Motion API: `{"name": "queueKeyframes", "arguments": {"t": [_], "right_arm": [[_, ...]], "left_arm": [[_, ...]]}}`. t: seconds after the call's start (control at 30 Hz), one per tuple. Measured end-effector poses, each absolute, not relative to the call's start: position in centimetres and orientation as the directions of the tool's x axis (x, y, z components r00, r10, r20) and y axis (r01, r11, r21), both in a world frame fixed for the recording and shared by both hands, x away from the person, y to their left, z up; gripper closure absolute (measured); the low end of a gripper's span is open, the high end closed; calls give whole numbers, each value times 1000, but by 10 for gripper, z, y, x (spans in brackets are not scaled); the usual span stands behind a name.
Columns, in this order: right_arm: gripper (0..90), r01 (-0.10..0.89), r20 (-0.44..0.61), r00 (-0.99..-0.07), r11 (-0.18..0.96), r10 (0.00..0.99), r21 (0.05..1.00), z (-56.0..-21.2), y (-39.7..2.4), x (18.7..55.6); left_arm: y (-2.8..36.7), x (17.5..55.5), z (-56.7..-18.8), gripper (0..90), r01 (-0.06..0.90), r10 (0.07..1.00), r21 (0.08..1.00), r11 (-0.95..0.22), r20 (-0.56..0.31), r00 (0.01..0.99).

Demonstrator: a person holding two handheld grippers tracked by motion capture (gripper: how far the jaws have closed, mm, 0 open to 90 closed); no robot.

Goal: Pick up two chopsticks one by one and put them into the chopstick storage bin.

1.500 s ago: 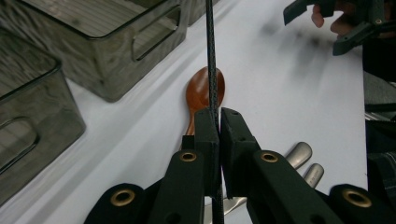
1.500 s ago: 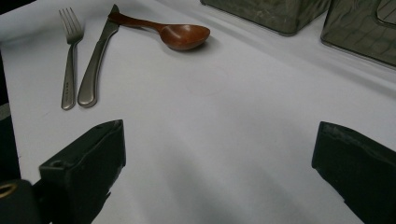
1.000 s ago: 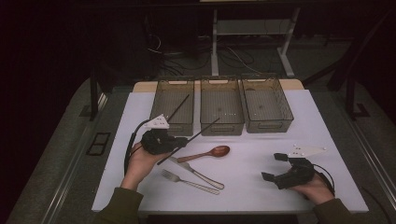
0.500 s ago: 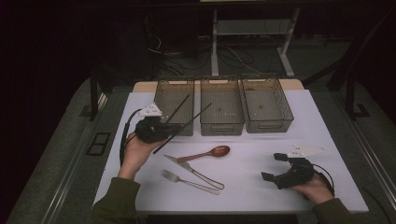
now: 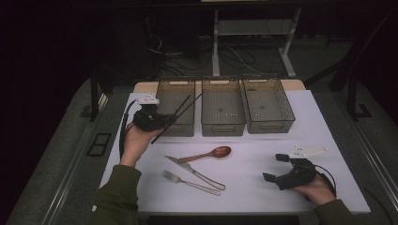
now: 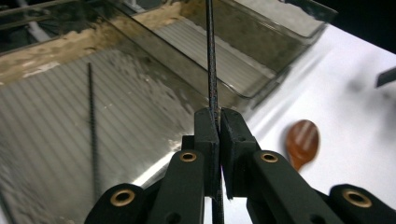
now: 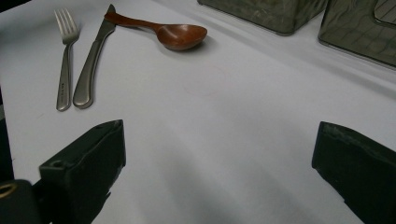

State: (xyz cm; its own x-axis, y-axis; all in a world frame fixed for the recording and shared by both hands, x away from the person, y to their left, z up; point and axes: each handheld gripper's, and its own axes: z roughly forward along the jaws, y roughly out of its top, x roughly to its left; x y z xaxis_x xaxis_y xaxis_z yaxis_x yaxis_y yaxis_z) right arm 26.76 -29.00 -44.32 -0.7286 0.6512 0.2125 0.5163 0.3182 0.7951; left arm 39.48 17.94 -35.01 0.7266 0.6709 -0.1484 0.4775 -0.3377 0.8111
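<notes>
Chopstick [image 6: 212, 70] pinched in the left gripper [image 6: 219, 123] (jaws pressed together), above the left bin [image 5: 174, 105].

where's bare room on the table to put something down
Bare cloth lies between the spoon and the right gripper, and below the middle bin and right bin. It is crowded near the fork and knife.

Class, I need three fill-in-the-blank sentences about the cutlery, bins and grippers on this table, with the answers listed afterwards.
1. The left gripper is shut on a black ____.
2. The number of bins in the row is ____.
3. Between the fork and the spoon lies the ____.
4. The right gripper's jaws stand ____.

Missing words: chopstick; three; knife; open
</notes>
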Motion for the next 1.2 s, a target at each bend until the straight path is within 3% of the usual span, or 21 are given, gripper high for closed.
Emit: {"name": "queueKeyframes", "arguments": {"t": [0.7, 1.2], "right_arm": [[22, 514, 213, -730, 316, 649, 798, -443, -291, 268], [22, 513, 218, -732, 313, 645, 799, -442, -292, 267]], "left_arm": [[177, 465, -339, 853, 552, 797, 783, -288, -123, 591], [174, 493, -366, 850, 594, 824, 744, -307, -103, 556]]}}
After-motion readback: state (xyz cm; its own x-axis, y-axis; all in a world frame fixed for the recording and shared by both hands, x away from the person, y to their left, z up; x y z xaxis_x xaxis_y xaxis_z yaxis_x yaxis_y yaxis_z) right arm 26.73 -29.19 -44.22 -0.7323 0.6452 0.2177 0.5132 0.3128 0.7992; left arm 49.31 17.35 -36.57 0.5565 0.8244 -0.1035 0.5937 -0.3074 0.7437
